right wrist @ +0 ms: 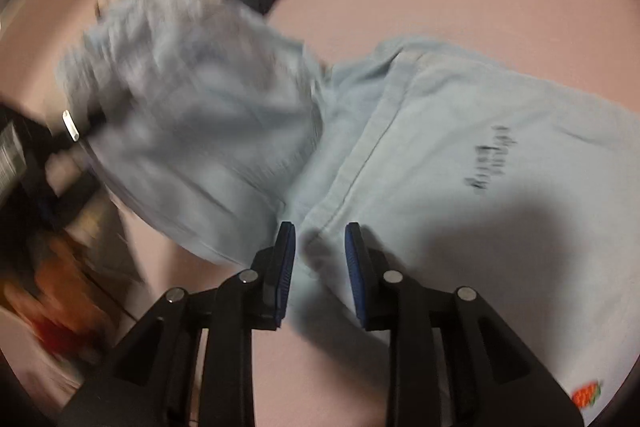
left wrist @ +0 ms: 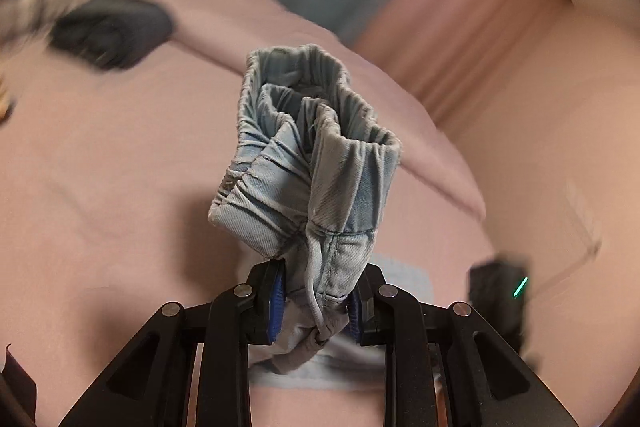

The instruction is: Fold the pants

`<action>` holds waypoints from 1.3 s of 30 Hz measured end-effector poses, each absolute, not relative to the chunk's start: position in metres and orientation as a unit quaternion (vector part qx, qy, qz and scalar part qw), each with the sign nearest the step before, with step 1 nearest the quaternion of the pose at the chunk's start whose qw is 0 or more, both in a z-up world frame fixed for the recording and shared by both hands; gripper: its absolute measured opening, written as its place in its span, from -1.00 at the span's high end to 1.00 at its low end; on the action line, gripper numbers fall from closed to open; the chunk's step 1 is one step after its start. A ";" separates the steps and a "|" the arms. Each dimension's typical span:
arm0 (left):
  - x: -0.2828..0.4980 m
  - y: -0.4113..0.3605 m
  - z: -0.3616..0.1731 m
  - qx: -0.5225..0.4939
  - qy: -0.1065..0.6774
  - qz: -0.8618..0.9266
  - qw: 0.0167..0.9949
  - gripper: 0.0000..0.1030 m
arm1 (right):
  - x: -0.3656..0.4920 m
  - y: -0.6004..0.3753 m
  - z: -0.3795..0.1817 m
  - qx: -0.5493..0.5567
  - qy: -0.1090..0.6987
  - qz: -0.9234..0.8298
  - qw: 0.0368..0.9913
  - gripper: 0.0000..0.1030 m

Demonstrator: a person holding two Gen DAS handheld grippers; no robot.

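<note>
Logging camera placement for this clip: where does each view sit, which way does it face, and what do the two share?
Left wrist: on the left gripper, looking forward and down over a pink bed sheet; its fingers clamp the bunched waistband.
Right wrist: on the right gripper, tilted down at the pants lying on the sheet; its pads stand apart, gripping nothing.
Shared: the pants, the pink sheet, a dark object.

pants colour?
Pale, washed light blue pants, clearest in the left wrist view, where the gathered waistband is sharp.
</note>
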State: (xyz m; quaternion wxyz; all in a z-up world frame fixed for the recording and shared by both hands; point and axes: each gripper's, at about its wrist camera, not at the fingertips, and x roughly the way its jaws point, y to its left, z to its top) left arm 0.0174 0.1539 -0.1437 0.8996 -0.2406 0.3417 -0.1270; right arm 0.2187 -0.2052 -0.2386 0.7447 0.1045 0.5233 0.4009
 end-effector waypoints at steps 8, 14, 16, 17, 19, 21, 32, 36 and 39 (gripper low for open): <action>0.016 0.068 -0.153 -0.087 0.370 -0.152 0.912 0.54 | 0.235 -0.297 -0.174 0.321 0.455 0.424 0.714 -0.39; 0.011 0.036 -0.167 -0.006 0.380 -0.153 0.912 0.54 | 0.249 -0.275 -0.151 0.241 0.508 0.365 0.742 -0.52; 0.007 0.030 -0.170 0.014 0.380 -0.151 0.912 0.54 | 0.259 -0.270 -0.152 0.224 0.531 0.345 0.741 -0.52; 0.006 0.027 -0.171 0.026 0.381 -0.149 0.912 0.54 | 0.265 -0.268 -0.152 0.225 0.541 0.337 0.737 -0.52; 0.007 0.025 -0.172 0.032 0.383 -0.149 0.911 0.54 | 0.270 -0.261 -0.154 0.206 0.553 0.319 0.742 -0.52; 0.009 0.023 -0.173 0.037 0.388 -0.147 0.909 0.54 | 0.279 -0.255 -0.156 0.183 0.564 0.305 0.746 -0.48; 0.027 0.024 -0.172 -0.017 0.415 -0.208 0.886 0.54 | 0.286 -0.292 -0.171 0.163 0.559 0.334 0.741 0.68; 0.032 0.019 -0.175 -0.035 0.431 -0.233 0.871 0.54 | 0.279 -0.310 -0.179 0.172 0.550 0.342 0.742 0.73; 0.035 0.011 -0.174 -0.028 0.431 -0.246 0.868 0.54 | 0.271 -0.321 -0.184 0.189 0.539 0.345 0.745 0.74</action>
